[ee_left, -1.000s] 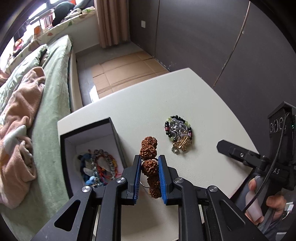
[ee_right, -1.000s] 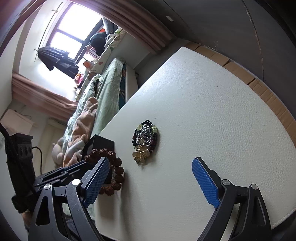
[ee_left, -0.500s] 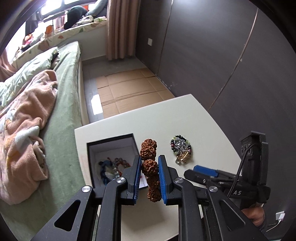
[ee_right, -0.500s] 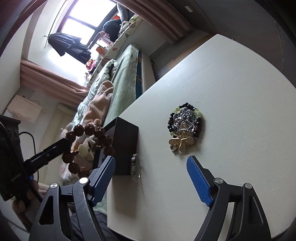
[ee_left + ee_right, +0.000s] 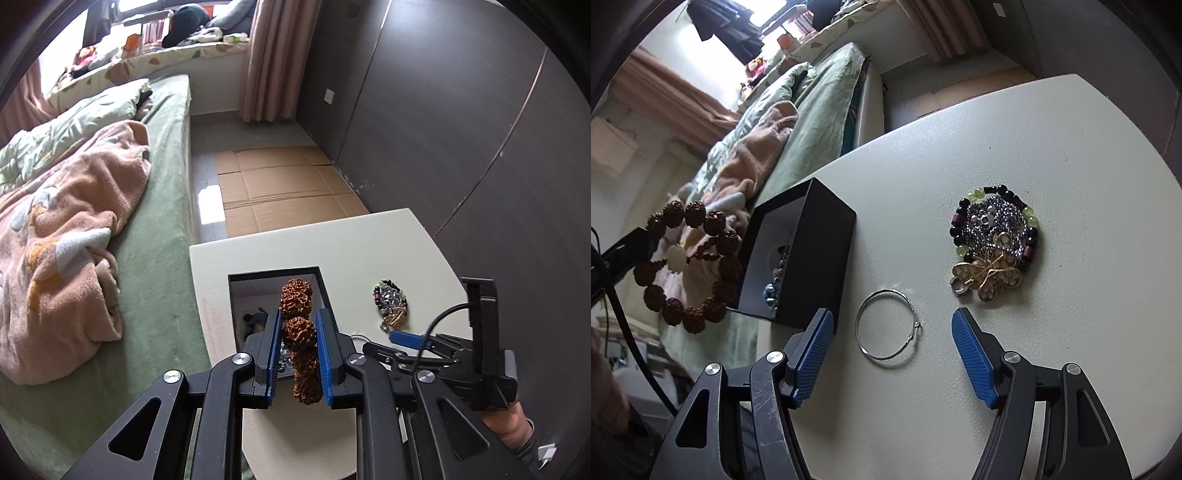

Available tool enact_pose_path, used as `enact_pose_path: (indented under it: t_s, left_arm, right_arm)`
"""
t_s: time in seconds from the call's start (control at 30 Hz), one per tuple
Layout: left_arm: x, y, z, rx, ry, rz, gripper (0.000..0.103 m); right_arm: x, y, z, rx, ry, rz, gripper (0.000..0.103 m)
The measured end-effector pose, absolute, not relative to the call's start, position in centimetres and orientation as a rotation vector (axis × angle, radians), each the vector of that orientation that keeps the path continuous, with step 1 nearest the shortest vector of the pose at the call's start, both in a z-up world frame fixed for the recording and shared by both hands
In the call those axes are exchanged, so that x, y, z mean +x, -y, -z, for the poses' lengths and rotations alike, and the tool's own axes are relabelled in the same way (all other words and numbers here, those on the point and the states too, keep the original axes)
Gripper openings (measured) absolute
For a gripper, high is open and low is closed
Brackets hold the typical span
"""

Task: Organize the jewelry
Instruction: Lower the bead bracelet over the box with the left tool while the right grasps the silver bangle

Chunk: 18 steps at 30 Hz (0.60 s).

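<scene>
My left gripper (image 5: 297,325) is shut on a brown rough-bead bracelet (image 5: 298,328) and holds it in the air above the open black jewelry box (image 5: 321,284). The bracelet also shows in the right wrist view (image 5: 690,266), hanging left of the box (image 5: 812,254). My right gripper (image 5: 892,339) is open, low over the white table (image 5: 1034,147), with a thin silver bangle (image 5: 888,325) lying between its fingers. A pile of beaded jewelry with a gold butterfly piece (image 5: 995,240) lies beyond the right finger; it also shows in the left wrist view (image 5: 391,302).
The box holds several bead bracelets (image 5: 777,273). A bed with green sheet and pink blanket (image 5: 74,229) stands against the table's left side. Dark wall panels (image 5: 461,129) stand to the right. Cardboard (image 5: 280,184) covers the floor beyond the table.
My left gripper has risen and pulled back with the brown bracelet, now over the box. My right gripper has moved toward the box, bringing the silver bangle between its fingers.
</scene>
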<state>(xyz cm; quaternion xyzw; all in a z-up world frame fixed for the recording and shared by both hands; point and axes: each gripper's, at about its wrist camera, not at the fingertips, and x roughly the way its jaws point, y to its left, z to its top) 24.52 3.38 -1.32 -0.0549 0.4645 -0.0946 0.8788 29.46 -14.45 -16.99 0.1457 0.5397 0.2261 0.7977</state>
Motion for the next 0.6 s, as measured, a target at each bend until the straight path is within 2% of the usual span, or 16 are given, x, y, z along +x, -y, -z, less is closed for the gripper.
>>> enact_pose_path:
  t_s: [0.03,0.1,0.27,0.37,0.47,0.6]
  left_arm:
    - [24.5,-3.6,1.3,-0.122,-0.968,0.197,0.019]
    - [24.4,-4.1,1.4,-0.134,-0.966,0.195,0.019]
    - [24.4,-5.3,1.4,-0.168,-0.961,0.192,0.019]
    - [24.5,-5.7,1.4,-0.184,-0.956,0.195,0.019]
    - [24.7,-5.8,1.5,-0.200,-0.954,0.199,0.019]
    - [25.3,-5.9,1.8,-0.229,-0.954,0.204,0.019]
  right_arm:
    - [29.7,14.1,16.9,0.281,-1.171,-0.474,0.063]
    - [30.3,13.3,17.0,0.229,-1.209,-0.460,0.045]
    - [30.8,11.4,17.3,0.053,-1.253,-0.381,0.029]
    - [30.8,10.7,17.2,-0.045,-1.252,-0.318,0.011]
    - [30.6,10.5,17.2,-0.111,-1.235,-0.312,0.006]
    - [30.6,12.3,16.8,-0.001,-1.229,-0.340,0.005]
